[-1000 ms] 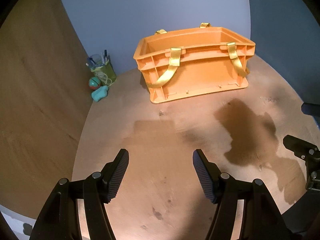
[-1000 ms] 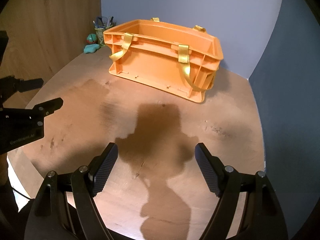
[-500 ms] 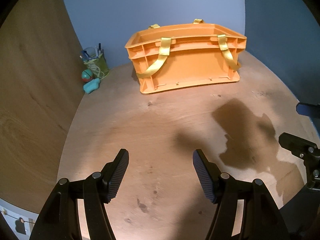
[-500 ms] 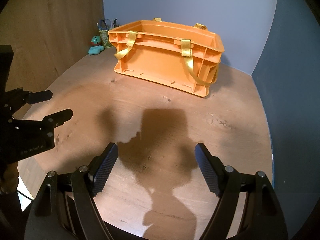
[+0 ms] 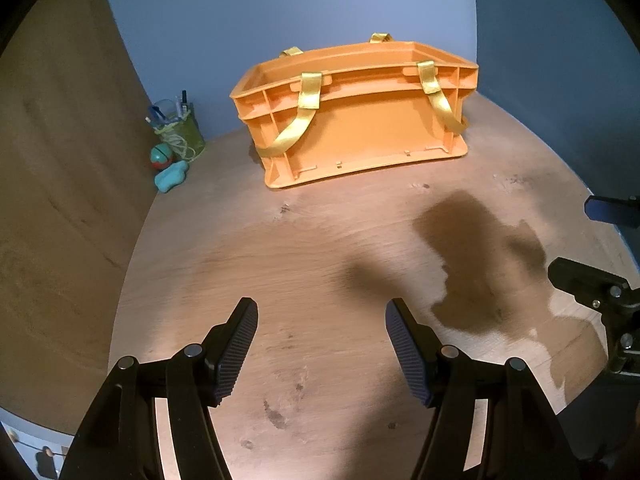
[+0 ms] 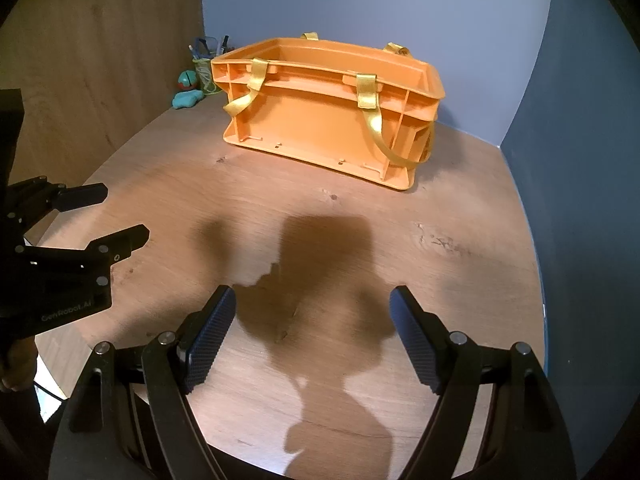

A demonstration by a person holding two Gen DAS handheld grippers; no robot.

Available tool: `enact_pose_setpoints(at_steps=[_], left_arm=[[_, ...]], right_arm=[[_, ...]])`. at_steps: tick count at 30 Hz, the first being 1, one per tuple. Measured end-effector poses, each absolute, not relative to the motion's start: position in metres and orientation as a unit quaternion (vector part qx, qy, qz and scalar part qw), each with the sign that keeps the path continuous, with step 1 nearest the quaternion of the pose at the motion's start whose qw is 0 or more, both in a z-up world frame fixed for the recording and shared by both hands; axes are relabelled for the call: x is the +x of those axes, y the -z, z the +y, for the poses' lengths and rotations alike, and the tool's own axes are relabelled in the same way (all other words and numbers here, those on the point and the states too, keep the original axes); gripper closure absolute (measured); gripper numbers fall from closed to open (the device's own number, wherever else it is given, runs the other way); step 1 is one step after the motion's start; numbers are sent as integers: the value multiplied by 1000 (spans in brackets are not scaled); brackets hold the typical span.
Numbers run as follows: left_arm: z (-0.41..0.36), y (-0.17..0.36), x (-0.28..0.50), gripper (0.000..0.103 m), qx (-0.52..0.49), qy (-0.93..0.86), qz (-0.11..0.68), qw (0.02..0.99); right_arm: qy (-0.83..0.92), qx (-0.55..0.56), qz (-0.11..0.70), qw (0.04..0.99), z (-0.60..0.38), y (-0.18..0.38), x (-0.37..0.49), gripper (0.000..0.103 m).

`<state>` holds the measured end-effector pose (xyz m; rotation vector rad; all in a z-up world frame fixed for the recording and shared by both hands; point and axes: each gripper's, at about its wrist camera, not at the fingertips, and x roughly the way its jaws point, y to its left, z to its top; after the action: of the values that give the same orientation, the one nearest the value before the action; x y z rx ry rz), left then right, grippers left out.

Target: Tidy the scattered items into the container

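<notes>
Orange crate [image 5: 360, 128] on wooden surface [image 5: 320, 260].
Left tool [image 5: 320, 344] and right tool [image 6: 312, 332]: both parted, empty, above bare wood.

A round wooden table [image 5: 320, 264] was observed. At twelve o'clock an orange crate [image 5: 360, 132] stood; at ten, a green pen cup [image 5: 182, 134], ball [image 5: 161, 157] and teal toy [image 5: 171, 176].

Both claws tilt downward, empty: the left claw [image 5: 321, 344] gapes partway, and the right claw [image 6: 312, 336] gapes wider.
</notes>
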<state>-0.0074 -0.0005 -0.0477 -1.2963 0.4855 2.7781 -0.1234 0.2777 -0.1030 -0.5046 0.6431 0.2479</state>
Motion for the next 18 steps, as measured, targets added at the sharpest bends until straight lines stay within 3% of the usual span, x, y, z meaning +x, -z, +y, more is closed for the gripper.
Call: enact_pose_setpoints(at_steps=[18], left_arm=[[-5, 58, -31, 40, -442, -883, 157, 22]], right_arm=[[-117, -241, 324, 907, 284, 105, -101, 26]])
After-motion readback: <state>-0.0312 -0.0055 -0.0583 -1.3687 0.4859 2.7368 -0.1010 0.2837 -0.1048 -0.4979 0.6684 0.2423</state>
